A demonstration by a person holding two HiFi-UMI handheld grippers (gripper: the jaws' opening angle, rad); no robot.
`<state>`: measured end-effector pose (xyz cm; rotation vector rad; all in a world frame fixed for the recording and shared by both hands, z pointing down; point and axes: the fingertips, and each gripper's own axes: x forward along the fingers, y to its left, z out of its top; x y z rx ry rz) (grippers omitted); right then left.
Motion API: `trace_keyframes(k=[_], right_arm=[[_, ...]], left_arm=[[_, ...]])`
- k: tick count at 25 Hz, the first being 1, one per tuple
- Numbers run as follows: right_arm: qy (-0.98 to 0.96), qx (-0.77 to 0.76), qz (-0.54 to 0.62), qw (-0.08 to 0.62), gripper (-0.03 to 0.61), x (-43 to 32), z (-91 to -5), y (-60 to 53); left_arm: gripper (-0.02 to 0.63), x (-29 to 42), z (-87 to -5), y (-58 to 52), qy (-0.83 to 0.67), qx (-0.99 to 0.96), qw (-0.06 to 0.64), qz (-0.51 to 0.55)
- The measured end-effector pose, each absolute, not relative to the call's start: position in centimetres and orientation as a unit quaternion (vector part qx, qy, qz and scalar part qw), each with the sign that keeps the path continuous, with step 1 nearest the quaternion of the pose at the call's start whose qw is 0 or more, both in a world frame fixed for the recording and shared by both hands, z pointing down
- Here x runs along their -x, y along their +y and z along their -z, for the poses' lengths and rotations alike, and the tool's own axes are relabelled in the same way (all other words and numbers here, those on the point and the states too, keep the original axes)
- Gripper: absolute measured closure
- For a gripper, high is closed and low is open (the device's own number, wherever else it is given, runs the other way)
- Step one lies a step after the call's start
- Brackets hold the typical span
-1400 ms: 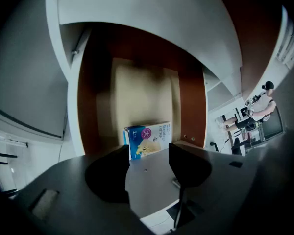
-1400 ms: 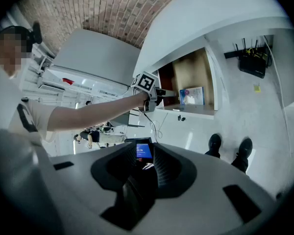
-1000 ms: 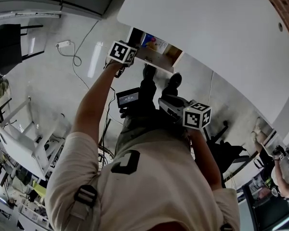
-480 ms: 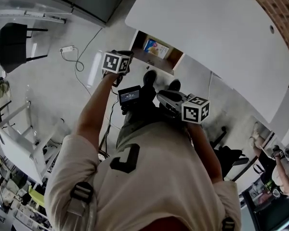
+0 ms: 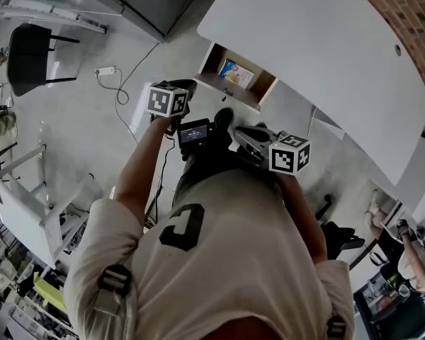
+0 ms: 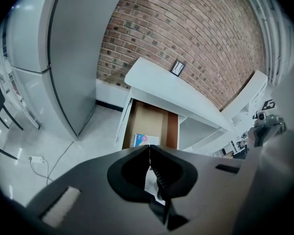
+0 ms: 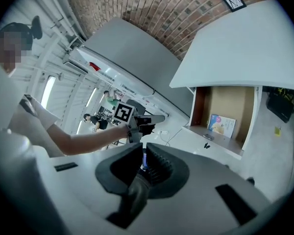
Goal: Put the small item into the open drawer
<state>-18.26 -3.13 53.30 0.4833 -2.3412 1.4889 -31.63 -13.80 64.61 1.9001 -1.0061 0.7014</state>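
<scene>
The left gripper (image 6: 149,150) is pinched together, empty. The right gripper (image 7: 142,153) has just been closing, its jaws down to a sliver and apparently empty (only a blue glow shows through). The small colourful packet (image 6: 145,140) lies inside the open drawer (image 6: 152,116).

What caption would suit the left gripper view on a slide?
Shut left gripper aimed at an open drawer holding a colourful packet, under a white desk by a brick wall.
</scene>
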Motion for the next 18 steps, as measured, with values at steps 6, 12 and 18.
trace_keyframes(k=[6, 12, 18], right_arm=[[-0.832, -0.18, -0.497, 0.168, 0.56, 18.0, -52.3, -3.4], [-0.84, -0.192, -0.482, 0.159, 0.561, 16.3, -51.6, -3.8], [-0.857, -0.188, -0.457, 0.15, 0.561, 15.0, -50.1, -3.6]], left_arm=[[0.607, 30.5, -61.8, -12.5, -0.389, -0.78, 0.415, -0.261], [0.607, 27.2, -58.0, -11.4, -0.37, -0.81, 0.389, -0.237], [0.607, 24.7, -55.2, -10.0, -0.361, -0.825, 0.37, -0.228]])
